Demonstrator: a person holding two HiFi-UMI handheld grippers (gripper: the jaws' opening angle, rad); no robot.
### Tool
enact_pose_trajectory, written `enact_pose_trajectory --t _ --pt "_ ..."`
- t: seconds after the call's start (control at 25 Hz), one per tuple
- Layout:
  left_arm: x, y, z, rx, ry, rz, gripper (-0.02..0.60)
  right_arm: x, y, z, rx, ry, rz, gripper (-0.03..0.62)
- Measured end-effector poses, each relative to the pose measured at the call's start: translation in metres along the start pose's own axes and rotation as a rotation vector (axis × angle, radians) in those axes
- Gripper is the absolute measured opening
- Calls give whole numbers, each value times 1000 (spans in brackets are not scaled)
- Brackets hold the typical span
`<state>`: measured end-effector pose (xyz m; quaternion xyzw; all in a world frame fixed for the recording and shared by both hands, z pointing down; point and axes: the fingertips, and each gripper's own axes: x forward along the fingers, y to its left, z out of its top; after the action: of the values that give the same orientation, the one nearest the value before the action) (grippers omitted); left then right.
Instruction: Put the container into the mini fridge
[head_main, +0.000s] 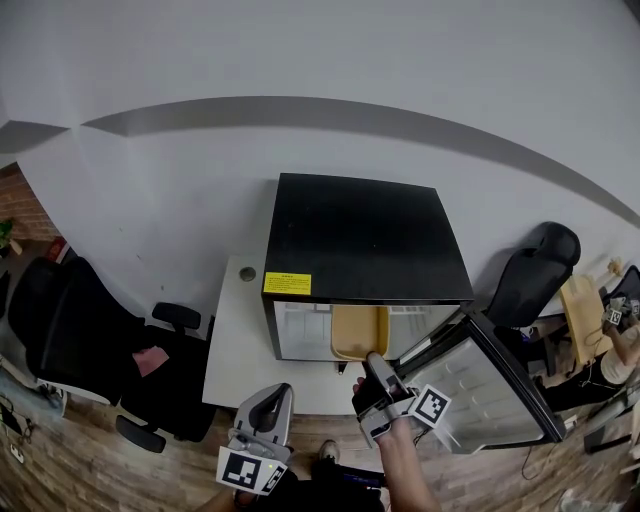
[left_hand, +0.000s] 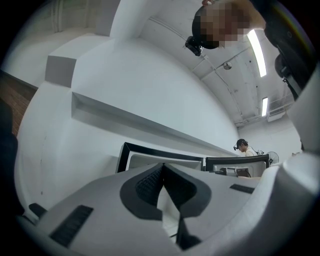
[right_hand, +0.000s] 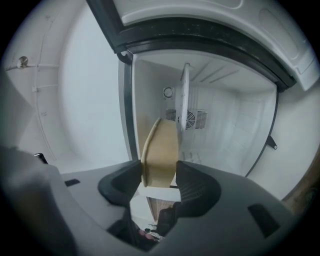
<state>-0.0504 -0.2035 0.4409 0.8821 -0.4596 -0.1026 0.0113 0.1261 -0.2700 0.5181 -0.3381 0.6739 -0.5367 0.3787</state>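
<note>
The tan container sits clamped between the right gripper's jaws, its far end inside the open fridge, beside the shelf. The fridge stands on a white table with its door swung out to the right. The left gripper hangs low before the table, jaws together and empty.

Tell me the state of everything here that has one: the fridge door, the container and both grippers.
mini fridge door: open, swung wide.
container: held at its near end, its far end inside the mini fridge.
right gripper: jaws closed on the container.
left gripper: jaws together, nothing between them.
</note>
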Motion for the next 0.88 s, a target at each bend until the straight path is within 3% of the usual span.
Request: enact_pose_trajectory --t 0.88 --pt "28 14 2 -7 -16 44 6 68 -17 53 -7 -9 -19 227"
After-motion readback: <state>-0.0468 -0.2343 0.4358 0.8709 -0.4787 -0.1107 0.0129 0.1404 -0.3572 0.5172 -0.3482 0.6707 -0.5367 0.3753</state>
